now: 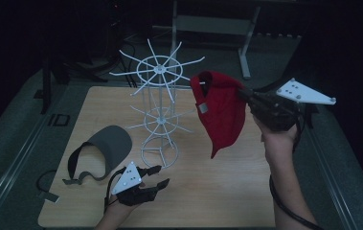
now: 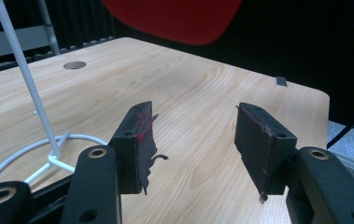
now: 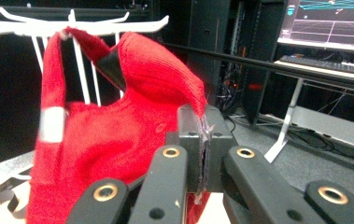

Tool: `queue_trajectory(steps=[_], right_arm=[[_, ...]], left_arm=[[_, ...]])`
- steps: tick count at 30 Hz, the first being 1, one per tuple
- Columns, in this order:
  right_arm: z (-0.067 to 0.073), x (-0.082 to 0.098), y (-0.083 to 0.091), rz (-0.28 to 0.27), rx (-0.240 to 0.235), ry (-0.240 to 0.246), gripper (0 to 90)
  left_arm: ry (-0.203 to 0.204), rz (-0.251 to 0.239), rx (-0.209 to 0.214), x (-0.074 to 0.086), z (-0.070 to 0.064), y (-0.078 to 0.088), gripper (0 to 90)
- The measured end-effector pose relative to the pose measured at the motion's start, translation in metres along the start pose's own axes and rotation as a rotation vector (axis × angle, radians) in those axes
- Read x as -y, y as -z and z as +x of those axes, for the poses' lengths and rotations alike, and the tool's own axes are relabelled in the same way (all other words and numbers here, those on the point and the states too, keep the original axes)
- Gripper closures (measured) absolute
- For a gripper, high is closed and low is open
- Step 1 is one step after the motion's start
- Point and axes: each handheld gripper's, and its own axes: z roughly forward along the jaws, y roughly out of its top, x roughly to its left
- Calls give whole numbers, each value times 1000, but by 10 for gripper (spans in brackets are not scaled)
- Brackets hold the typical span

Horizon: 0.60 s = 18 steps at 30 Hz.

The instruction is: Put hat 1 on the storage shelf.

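Observation:
A red knitted cap (image 1: pixel 222 109) hangs in the air to the right of a white wire display rack (image 1: pixel 159 103). My right gripper (image 1: pixel 244 94) is shut on the cap's upper edge. In the right gripper view the pads pinch the red fabric (image 3: pixel 128 135), and the cap's strap end touches a prong of the rack (image 3: pixel 86 25) at the top. My left gripper (image 1: pixel 159 175) rests low near the table's front edge, open with nothing between its jaws (image 2: pixel 191 140). A grey visor (image 1: pixel 103 151) lies flat on the table to its left.
The wooden table (image 1: pixel 208 182) has a round cable hole (image 2: pixel 74 65). The rack's ring base (image 2: pixel 25 154) stands close to my left gripper. Dark floor surrounds the table, and a metal desk frame (image 1: pixel 246 43) stands behind it.

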Motion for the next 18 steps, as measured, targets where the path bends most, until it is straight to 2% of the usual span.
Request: queue_trajectory(steps=[11, 18], right_arm=[[11, 21, 5, -3, -67, -2, 873], [9, 27, 11, -16, -96, -24, 793]], left_arm=[[8, -3, -13, 2, 1, 1, 480], [15, -3, -17, 3, 2, 4, 479]])
